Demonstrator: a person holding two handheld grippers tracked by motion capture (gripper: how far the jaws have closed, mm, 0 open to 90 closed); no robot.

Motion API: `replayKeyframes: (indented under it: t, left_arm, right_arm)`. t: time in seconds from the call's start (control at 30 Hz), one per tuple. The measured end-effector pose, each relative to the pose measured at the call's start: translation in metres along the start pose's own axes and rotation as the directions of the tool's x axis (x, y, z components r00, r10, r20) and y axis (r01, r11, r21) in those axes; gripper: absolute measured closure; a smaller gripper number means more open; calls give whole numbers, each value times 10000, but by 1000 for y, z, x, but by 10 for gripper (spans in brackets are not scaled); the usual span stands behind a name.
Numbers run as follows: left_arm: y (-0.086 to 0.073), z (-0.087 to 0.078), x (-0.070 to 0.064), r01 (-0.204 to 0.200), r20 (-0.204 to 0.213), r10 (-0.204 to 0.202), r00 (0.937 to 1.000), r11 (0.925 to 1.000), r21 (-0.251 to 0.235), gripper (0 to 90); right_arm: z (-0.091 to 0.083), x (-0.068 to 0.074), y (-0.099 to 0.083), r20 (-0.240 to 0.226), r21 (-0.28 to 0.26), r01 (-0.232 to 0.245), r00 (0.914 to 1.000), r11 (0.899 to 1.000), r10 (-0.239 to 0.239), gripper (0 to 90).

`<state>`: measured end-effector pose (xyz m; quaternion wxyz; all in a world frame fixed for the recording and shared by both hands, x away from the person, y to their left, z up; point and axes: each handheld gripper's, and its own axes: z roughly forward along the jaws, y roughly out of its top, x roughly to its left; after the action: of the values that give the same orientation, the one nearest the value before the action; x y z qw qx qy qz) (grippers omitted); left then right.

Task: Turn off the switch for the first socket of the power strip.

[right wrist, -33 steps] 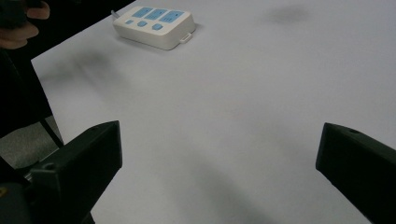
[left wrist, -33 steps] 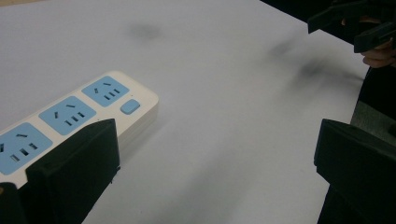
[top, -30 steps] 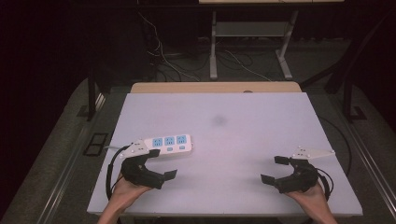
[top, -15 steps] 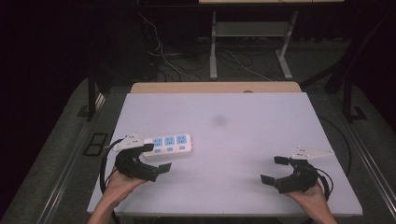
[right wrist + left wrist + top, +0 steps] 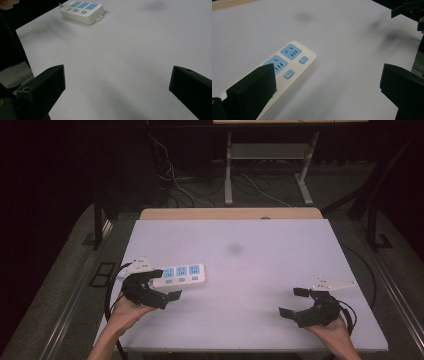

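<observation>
A white power strip [image 5: 182, 275] with three blue sockets lies flat on the left part of the white table [image 5: 250, 250]. My left gripper [image 5: 164, 287] is open right at the strip's left end, one jaw over that end and the other on the bare table in front. In the left gripper view the strip [image 5: 292, 62] runs under the left jaw. My right gripper [image 5: 294, 302] stands open near the table's front right, nothing between its jaws. The right gripper view shows the strip [image 5: 83, 10] far off.
A faint dark smudge [image 5: 235, 249] marks the table's middle. A wooden board [image 5: 230, 213] borders the far edge. Cables [image 5: 180, 190] and a metal stand [image 5: 265, 165] lie on the dark floor beyond.
My left gripper has moved forward along the table's left side, from the front edge up to the left end of the power strip. The right gripper has stayed put.
</observation>
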<state>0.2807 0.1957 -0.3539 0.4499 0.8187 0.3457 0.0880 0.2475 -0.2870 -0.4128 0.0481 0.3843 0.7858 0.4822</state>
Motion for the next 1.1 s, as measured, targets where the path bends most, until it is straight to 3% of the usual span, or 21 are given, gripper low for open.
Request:
replayKeyframes:
  t: [0.57, 1.1]
  left_arm:
    - [14, 2, 20, -94, -371, 115, 9992, 9983, 568, 0]
    - [13, 11, 42, 188, -565, -132, 9983, 9948, 1006, 0]
  right_arm:
    - [0, 0, 0, 8, 14, 18, 10000, 10000, -18, 3]
    - [0, 0, 0, -7, 55, 32, 10000, 10000, -32, 3]
